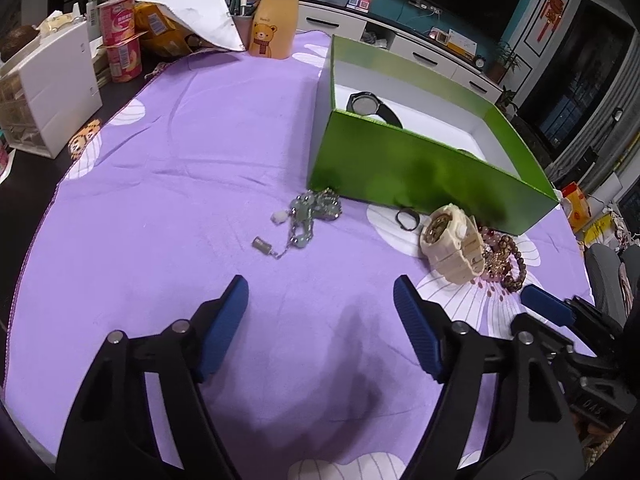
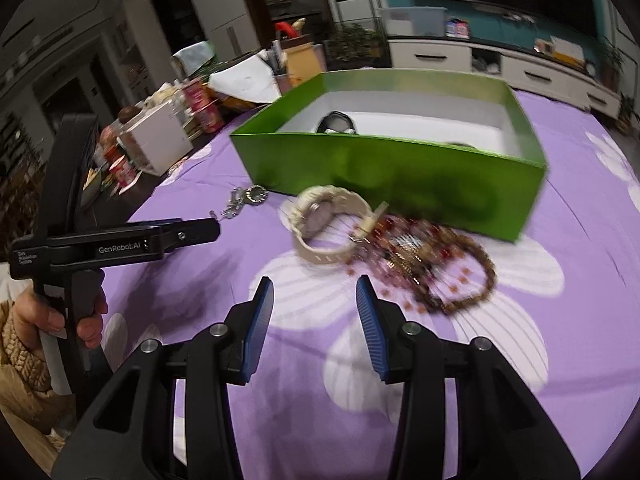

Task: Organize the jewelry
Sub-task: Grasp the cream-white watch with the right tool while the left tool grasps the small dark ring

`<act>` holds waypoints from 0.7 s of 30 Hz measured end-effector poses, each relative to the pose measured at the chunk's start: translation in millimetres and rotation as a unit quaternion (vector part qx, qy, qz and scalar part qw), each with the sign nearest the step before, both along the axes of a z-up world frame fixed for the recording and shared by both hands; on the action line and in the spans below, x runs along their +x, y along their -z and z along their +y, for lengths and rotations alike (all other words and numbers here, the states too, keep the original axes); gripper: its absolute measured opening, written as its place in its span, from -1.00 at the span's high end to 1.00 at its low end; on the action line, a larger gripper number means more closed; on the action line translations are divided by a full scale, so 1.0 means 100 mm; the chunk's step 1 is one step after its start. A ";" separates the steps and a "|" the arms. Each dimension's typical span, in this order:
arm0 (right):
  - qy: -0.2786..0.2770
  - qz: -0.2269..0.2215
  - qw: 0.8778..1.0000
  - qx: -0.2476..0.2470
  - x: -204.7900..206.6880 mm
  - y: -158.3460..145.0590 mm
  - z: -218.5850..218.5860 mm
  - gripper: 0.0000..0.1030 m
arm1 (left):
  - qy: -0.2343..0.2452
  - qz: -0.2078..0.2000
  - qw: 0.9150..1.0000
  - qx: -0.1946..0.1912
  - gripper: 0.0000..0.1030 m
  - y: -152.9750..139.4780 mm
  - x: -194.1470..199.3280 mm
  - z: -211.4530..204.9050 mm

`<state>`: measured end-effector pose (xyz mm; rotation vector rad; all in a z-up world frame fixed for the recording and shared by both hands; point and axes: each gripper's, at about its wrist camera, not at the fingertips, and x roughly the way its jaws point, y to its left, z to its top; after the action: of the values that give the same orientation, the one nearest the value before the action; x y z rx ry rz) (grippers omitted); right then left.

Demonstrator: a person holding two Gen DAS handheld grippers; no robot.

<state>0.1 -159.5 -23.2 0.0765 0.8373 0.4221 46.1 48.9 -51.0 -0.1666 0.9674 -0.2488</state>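
A green box (image 1: 420,168) stands on the purple cloth (image 1: 180,200) with a black watch (image 1: 366,104) inside it. In front of it lie a pale green bead necklace (image 1: 316,208), a black ring (image 1: 408,218), a cream watch (image 1: 448,240) and brown and red bead bracelets (image 1: 508,256). My left gripper (image 1: 320,284) hovers open over bare cloth, short of the necklace. My right gripper (image 2: 314,280) is open with nothing between its fingers, just short of the cream watch (image 2: 328,220) and the bracelets (image 2: 440,264). The box (image 2: 392,168) lies beyond them.
Along the table's far left edge stand a white drawer unit (image 1: 52,92), stacked pink cups (image 1: 120,40), a bear-print bottle (image 1: 276,20) and a pen holder. A hand in a knitted sleeve (image 2: 24,344) holds the left gripper's handle.
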 end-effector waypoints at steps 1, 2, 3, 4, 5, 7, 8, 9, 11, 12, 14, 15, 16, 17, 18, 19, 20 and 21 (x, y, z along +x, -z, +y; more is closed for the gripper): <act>-0.008 -0.004 1.000 -0.005 0.05 0.00 0.05 0.15 | 0.001 -0.001 1.000 -0.002 -0.45 0.00 0.01 0.00; -0.012 -0.007 1.000 -0.009 0.08 0.00 0.08 0.15 | 0.003 -0.003 1.000 -0.003 -0.45 -0.01 0.02 0.00; -0.017 -0.010 1.000 -0.016 0.12 -0.01 0.12 0.15 | 0.003 -0.004 1.000 -0.004 -0.45 -0.01 0.03 0.00; -0.022 -0.013 0.999 -0.021 0.16 -0.01 0.16 0.15 | 0.003 -0.004 1.000 -0.005 -0.45 -0.01 0.03 0.00; -0.028 -0.015 0.999 -0.029 0.23 -0.01 0.21 0.16 | 0.004 -0.004 1.000 -0.007 -0.45 -0.01 0.04 0.00; -0.036 -0.014 0.998 -0.044 0.33 0.01 0.27 0.16 | 0.004 -0.003 1.000 -0.009 -0.45 -0.01 0.05 0.01; -0.041 -0.013 0.998 -0.051 0.37 0.02 0.29 0.16 | 0.004 -0.004 1.000 -0.010 -0.45 0.00 0.05 0.02; -0.047 -0.011 0.997 -0.056 0.40 0.04 0.31 0.20 | 0.004 -0.004 1.000 -0.012 -0.45 -0.01 0.05 0.03; -0.065 -0.005 0.995 -0.071 0.47 0.09 0.38 0.26 | 0.005 -0.004 1.000 -0.014 -0.45 0.00 0.07 0.05; -0.072 -0.004 0.994 -0.083 0.50 0.11 0.42 0.31 | 0.006 -0.004 1.000 -0.016 -0.45 -0.01 0.08 0.05; -0.091 -0.002 0.990 -0.104 0.53 0.16 0.49 0.51 | 0.006 -0.005 1.000 -0.017 -0.45 -0.01 0.08 0.06; -0.097 -0.002 0.989 -0.115 0.54 0.17 0.53 0.66 | 0.005 -0.005 1.000 -0.018 -0.45 -0.01 0.09 0.07; -0.103 -0.004 0.986 -0.128 0.54 0.19 0.56 0.75 | 0.005 -0.005 1.000 -0.019 -0.45 0.00 0.09 0.07; -0.110 -0.005 0.984 -0.140 0.54 0.21 0.59 0.79 | 0.005 -0.005 1.000 -0.020 -0.45 0.00 0.10 0.08; -0.113 -0.007 0.983 -0.143 0.52 0.22 0.59 0.83 | 0.005 -0.004 1.000 -0.020 -0.43 0.00 0.10 0.08; -0.113 -0.011 0.984 -0.138 0.50 0.20 0.57 0.83 | 0.006 -0.004 1.000 -0.020 -0.40 0.00 0.10 0.08; -0.108 -0.012 0.986 -0.124 0.48 0.17 0.51 0.83 | 0.007 -0.003 1.000 -0.019 -0.39 0.00 0.10 0.07; -0.099 -0.013 0.989 -0.105 0.47 0.12 0.44 0.83 | 0.008 -0.003 1.000 -0.019 -0.37 -0.01 0.10 0.06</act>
<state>47.1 -115.1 -35.2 -0.2092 0.8622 0.5182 56.6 55.3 -50.4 -0.1925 0.9587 -0.2832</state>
